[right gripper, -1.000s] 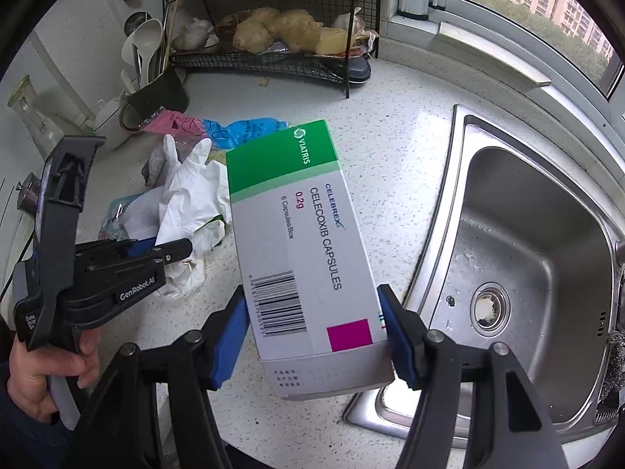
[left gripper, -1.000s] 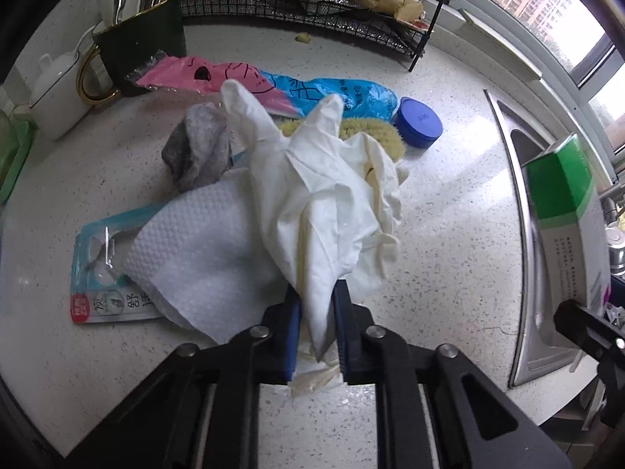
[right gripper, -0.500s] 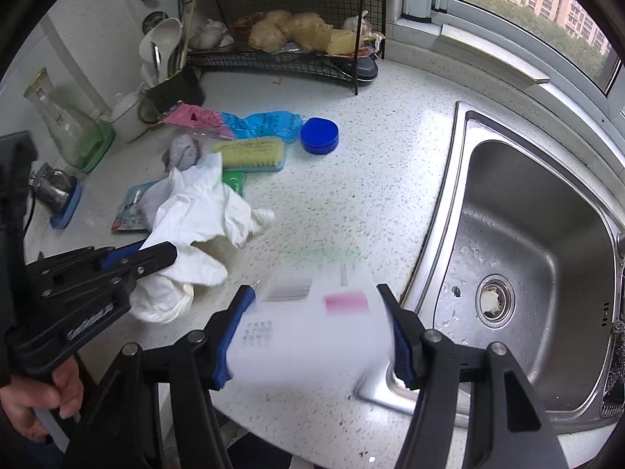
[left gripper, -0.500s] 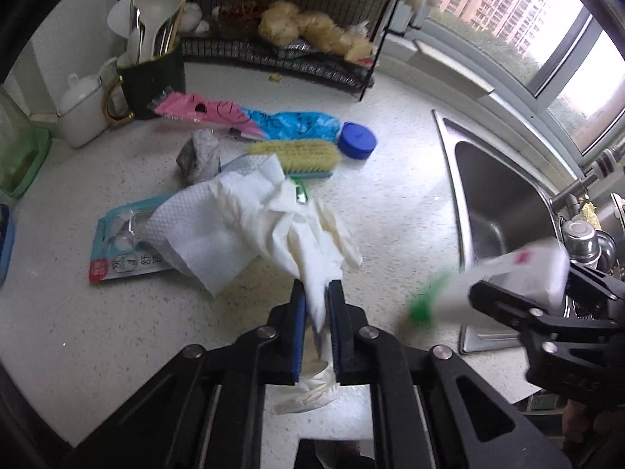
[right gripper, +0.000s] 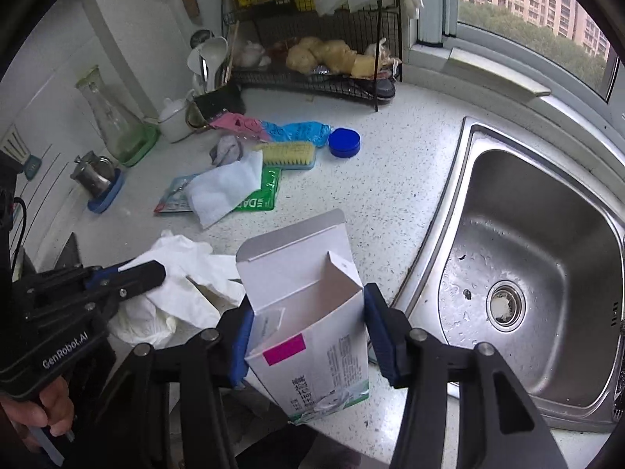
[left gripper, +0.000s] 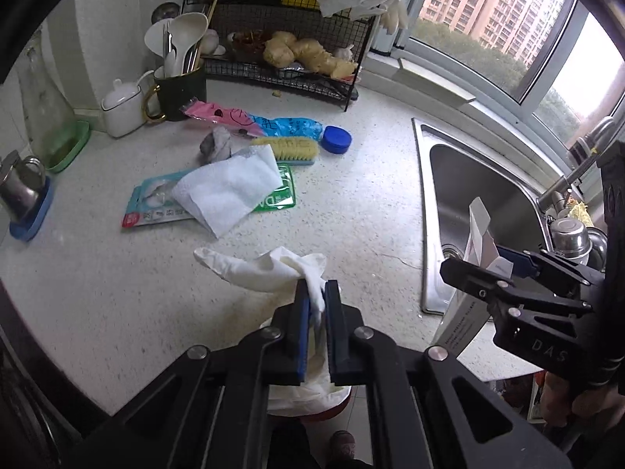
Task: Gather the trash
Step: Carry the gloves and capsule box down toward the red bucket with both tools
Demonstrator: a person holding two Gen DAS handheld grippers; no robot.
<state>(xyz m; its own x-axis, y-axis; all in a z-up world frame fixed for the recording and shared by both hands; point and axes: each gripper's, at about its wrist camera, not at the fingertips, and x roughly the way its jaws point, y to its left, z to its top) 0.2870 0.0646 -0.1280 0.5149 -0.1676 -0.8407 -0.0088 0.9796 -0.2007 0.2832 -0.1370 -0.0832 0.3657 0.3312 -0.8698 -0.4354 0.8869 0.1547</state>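
My left gripper [left gripper: 317, 293] is shut on crumpled white disposable gloves [left gripper: 269, 267], held over the counter's front edge; they also show in the right wrist view [right gripper: 175, 273]. My right gripper [right gripper: 306, 312] is shut on an open white and green medicine box [right gripper: 308, 336], flap up, near the sink's front left corner; the box also shows in the left wrist view [left gripper: 478, 242]. On the counter lie a white paper towel [left gripper: 230, 189], a green packet [left gripper: 283, 195], a blue-edged blister pack [left gripper: 150, 205], a grey rag [left gripper: 216, 142], pink and blue wrappers [left gripper: 258, 123].
A steel sink [right gripper: 539, 258] lies to the right. A yellow scrub brush [left gripper: 285, 146] and blue lid [left gripper: 336, 138] sit behind the towel. A black wire rack [left gripper: 289, 58], utensil mug [left gripper: 179, 92], white pot [left gripper: 123, 107] and glass jug [right gripper: 111, 117] stand at the back.
Both grippers pulled back toward the counter's front edge. The gloves came off the paper towel, uncovering the green packet. The box turned so its open end faces up.
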